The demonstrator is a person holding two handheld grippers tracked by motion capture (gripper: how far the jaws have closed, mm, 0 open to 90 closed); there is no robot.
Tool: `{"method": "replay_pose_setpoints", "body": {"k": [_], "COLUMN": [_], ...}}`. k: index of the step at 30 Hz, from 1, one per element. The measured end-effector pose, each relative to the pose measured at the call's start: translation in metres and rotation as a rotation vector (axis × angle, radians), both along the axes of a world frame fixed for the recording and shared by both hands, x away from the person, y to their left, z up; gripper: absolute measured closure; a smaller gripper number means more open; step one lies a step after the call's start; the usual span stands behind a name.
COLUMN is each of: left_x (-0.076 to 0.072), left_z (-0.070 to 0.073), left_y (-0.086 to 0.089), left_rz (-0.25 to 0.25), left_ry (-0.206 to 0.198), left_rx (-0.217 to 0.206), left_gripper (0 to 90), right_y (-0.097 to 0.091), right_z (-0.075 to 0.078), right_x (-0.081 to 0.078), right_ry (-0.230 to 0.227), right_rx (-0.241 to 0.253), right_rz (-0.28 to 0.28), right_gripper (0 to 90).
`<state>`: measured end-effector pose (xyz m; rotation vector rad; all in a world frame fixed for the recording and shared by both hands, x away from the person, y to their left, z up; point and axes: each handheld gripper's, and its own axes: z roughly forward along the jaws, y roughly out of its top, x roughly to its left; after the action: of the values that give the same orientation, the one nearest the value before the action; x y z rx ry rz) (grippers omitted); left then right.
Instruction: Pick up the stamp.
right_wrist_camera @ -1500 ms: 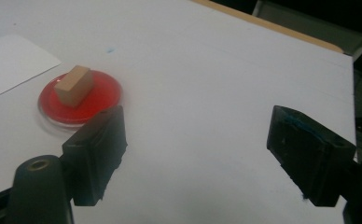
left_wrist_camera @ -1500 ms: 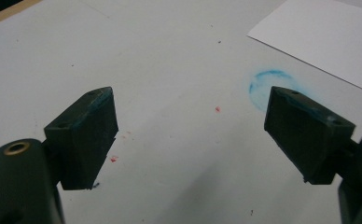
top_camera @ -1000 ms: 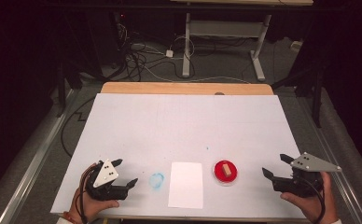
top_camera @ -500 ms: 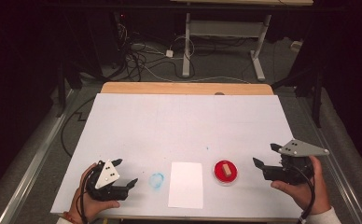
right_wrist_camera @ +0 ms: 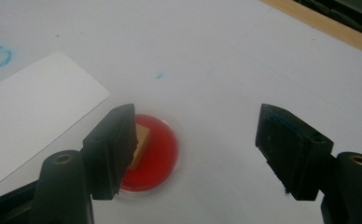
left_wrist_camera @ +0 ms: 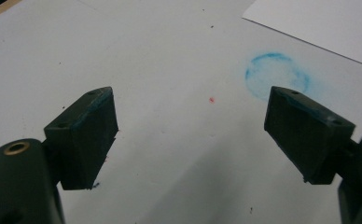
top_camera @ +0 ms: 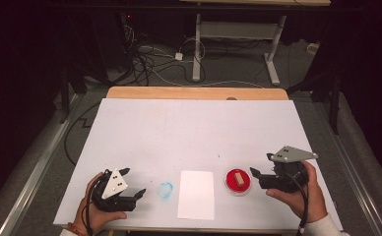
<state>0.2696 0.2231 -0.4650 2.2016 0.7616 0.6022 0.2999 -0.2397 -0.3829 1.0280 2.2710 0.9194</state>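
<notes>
A red round dish (top_camera: 238,183) with a small tan block (top_camera: 238,178) in it sits near the table's front edge, right of a white paper sheet (top_camera: 196,194). My right gripper (top_camera: 261,164) hovers just right of the dish, open; its jaws have just been closing a little and grip nothing. In the right gripper view the dish (right_wrist_camera: 158,154) and block (right_wrist_camera: 143,137) lie partly behind one jaw of that gripper (right_wrist_camera: 195,135). My left gripper (top_camera: 135,181) rests open at the front left, beside a blue ring stain (top_camera: 165,190). In its own view, the left gripper (left_wrist_camera: 191,116) has the stain (left_wrist_camera: 276,74) ahead.
The white table cover (top_camera: 194,132) stretches far back to a wooden edge (top_camera: 194,92). Cables and a desk frame (top_camera: 233,44) stand on the floor beyond. The paper (right_wrist_camera: 30,126) lies between the two grippers.
My right gripper has moved left toward the red dish and risen slightly. The left gripper, dish and paper have stayed where they were.
</notes>
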Motion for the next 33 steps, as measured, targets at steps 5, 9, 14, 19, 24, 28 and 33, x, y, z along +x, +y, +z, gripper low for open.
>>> {"method": "replay_pose_setpoints", "body": {"k": [5, 9, 14, 19, 24, 28, 33], "left_x": [0.0, 0.0, 0.0, 0.001, 0.001, 0.001, 0.001], "left_z": [-0.001, -0.001, -0.002, -0.002, -0.002, -0.002, -0.003], "left_y": [-0.001, -0.001, -0.002, -0.002, -0.002, -0.002, -0.003], "left_rz": [-0.004, -0.004, -0.007, -0.003, -0.009, -0.005, -0.006], "left_ry": [0.001, 0.004, 0.012, 0.013, 0.005, 0.005, 0.018], "left_rx": [0.005, 0.009, 0.017, 0.024, 0.03, 0.035, 0.032], "left_gripper": [16.6, 16.6, 16.6, 16.6, 16.6, 16.6, 16.6], "right_y": [0.017, 0.028, 0.036, 0.043, 0.044, 0.045, 0.044], "right_z": [-0.01, -0.019, -0.027, -0.038, -0.05, -0.058, -0.059], "right_x": [0.003, 0.003, 0.005, 0.009, 0.013, 0.017, 0.017], "right_ry": [0.023, 0.046, 0.094, 0.145, 0.179, 0.205, 0.2], "right_rx": [-0.017, -0.032, -0.057, -0.075, -0.087, -0.092, -0.089], "right_rz": [0.012, 0.018, 0.021, 0.019, 0.005, 0.008, 0.0], "right_gripper": [31.3, 38.4, 45.6, 48.5, 53.2, 61.4, 63.0]}}
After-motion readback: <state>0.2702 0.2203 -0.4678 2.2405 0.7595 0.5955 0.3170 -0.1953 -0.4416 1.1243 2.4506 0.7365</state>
